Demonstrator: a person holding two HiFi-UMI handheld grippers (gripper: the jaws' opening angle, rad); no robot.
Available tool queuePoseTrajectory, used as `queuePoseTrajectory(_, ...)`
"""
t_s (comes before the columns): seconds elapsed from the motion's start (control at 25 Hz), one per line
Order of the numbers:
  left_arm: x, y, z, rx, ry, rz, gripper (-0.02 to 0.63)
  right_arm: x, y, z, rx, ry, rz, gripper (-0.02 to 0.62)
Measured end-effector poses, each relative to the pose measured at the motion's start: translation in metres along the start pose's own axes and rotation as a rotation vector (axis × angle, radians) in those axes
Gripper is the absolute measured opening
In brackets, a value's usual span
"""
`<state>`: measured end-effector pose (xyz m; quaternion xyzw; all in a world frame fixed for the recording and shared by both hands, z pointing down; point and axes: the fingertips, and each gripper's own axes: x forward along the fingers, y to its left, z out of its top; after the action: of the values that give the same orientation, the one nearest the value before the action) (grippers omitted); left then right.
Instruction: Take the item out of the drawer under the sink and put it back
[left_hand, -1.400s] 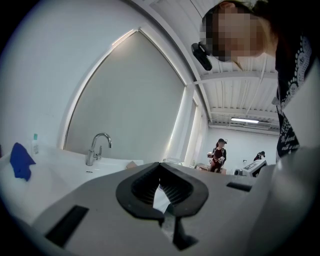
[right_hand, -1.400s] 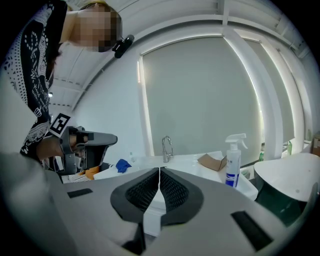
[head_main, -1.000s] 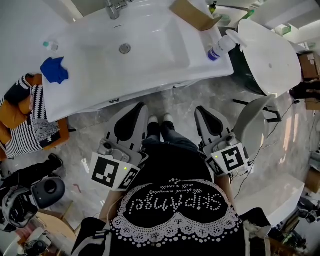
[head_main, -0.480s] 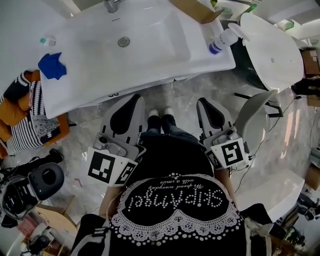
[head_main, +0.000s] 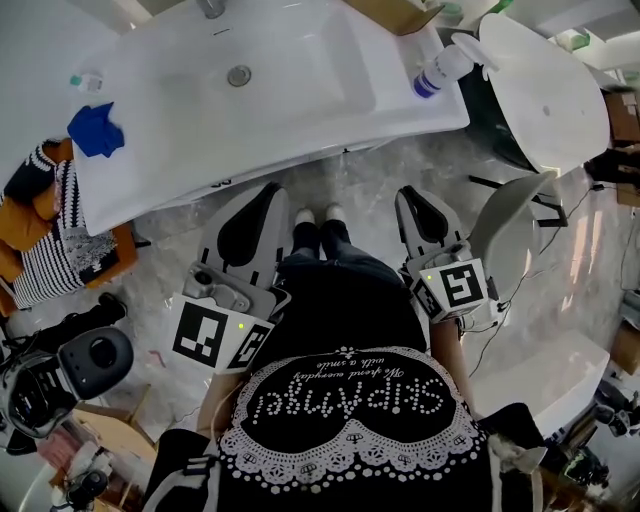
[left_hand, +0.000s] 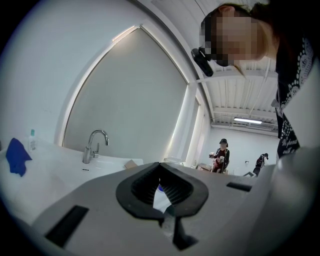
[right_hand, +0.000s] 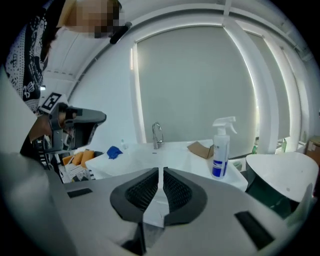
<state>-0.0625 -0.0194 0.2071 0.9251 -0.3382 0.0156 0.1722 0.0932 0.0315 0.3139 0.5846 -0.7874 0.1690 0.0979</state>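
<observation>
Drawer under the sink never showed in any view, so the item inside stayed out of sight too. It was tucked somewhere below the counter's front lip, and we couldn't tell whether it had a handle. We were standing right in front of the sink (head_main: 300, 130) with both tools held low by our hips.

The left gripper (left_hand: 160, 166) had its jaws pressed together with nothing between them. Same story for the right gripper (right_hand: 161, 171): closed up, empty, tips aimed over the counter.

Our take on the step: we hadn't started on the drawer, this was just the approach. To do it well we'd probably crouch until a gripper camera actually sees the drawer front, spread one pair of jaws first, then catch the edge or handle squarely and pull straight out, not at an angle. We'd keep the other gripper free for the item.

Looks-wise:
- The sink was glossy white, probably ceramic, with a shallow rounded basin, so likely slippery.
- The faucet (left_hand: 95, 145) was shiny metal with a hooked arch.
- The gripper pads were black and ribbed, rubbery-looking, set in smooth grey shells.
- The cloth (head_main: 95, 130) was blue, crumpled and soft.
- The bottle (head_main: 440, 75) was pale plastic with a trigger head and a blue band.
- The floor (head_main: 370, 195) was polished and marble-patterned.
</observation>
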Motion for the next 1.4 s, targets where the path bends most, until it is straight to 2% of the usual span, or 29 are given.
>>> queuePoseTrajectory(0.2, 0.001, -0.003, -0.009, -0.016, 0.016, 0.035, 0.005, 0.015, -0.023, -0.034, -0.019, 0.090, 0.006, 0.023)
queuePoseTrajectory(0.44, 0.007, -0.005, -0.028, -0.042, 0.043, 0.075, 0.005, 0.034, -0.037, -0.065, 0.002, 0.138, 0.069, 0.028)
queuePoseTrajectory(0.52, 0.009, -0.007, -0.034, -0.053, 0.051, 0.087, 0.005, 0.039, -0.040, -0.076, 0.009, 0.148, 0.088, 0.105)
queuePoseTrajectory(0.68, 0.015, -0.015, -0.048, -0.080, 0.059, 0.102, 0.005, 0.050, -0.050, -0.108, -0.003, 0.218, 0.112, 0.107)
queuePoseTrajectory(0.88, 0.027, -0.019, -0.061, -0.103, 0.076, 0.109, 0.005, 0.078, -0.072, -0.140, -0.014, 0.255, 0.098, 0.108)
queuePoseTrajectory(1.12, 0.033, -0.017, -0.070, -0.117, 0.097, 0.125, 0.005, 0.102, -0.075, -0.176, -0.002, 0.335, 0.127, 0.112)
queuePoseTrajectory(1.4, 0.038, -0.007, -0.083, -0.117, 0.117, 0.135, 0.005, 0.134, -0.073, -0.205, 0.013, 0.360, 0.134, 0.118)
